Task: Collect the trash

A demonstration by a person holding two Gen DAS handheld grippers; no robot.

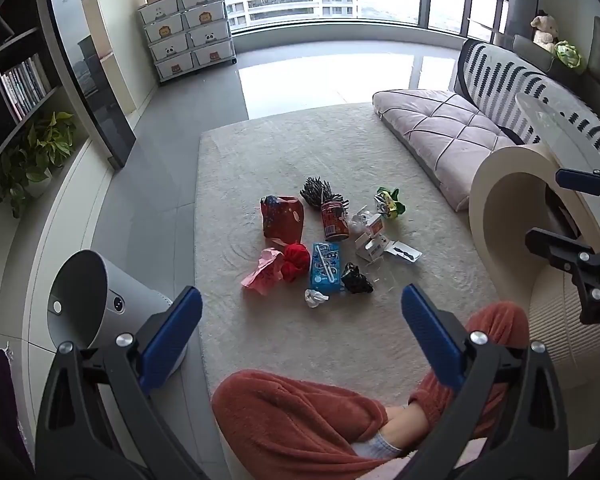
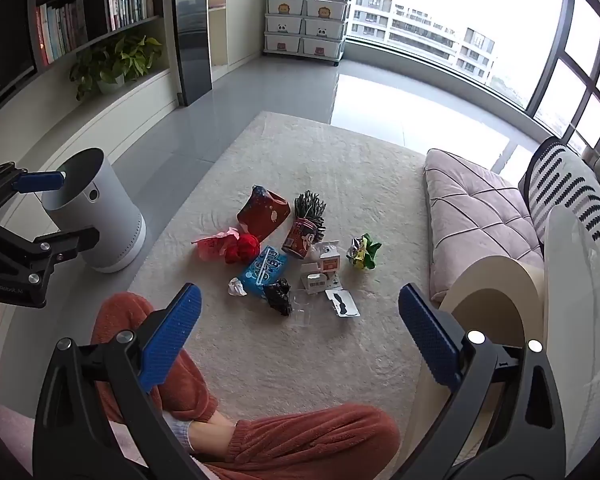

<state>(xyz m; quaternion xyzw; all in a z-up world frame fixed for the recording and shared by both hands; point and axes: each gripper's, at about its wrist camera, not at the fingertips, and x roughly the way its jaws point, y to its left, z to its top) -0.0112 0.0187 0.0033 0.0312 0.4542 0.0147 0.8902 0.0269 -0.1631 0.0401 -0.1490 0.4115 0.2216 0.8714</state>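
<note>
Several pieces of trash lie in a cluster on the beige rug (image 1: 284, 152): a red bag (image 1: 282, 216), a red can (image 1: 334, 220), a blue drink carton (image 1: 324, 266), pink paper (image 1: 262, 272), a red ball of wrap (image 1: 295, 261), a black crumpled wrapper (image 1: 356, 278), a white wad (image 1: 315, 297) and small white boxes (image 1: 370, 236). My left gripper (image 1: 302, 328) hangs open above the rug's near part, short of the pile, with nothing in it. My right gripper (image 2: 300, 328) is also open and empty, nearer than the black wrapper (image 2: 279, 295) and the carton (image 2: 263, 270).
A grey open-top bin (image 2: 96, 216) stands on the tiled floor left of the rug. A pink cushion (image 1: 440, 136) and a cream round stand (image 1: 512, 200) lie at the right. A person's crossed legs in rust-red trousers (image 1: 292, 412) fill the foreground. Shelves and a plant (image 2: 116, 60) line the left wall.
</note>
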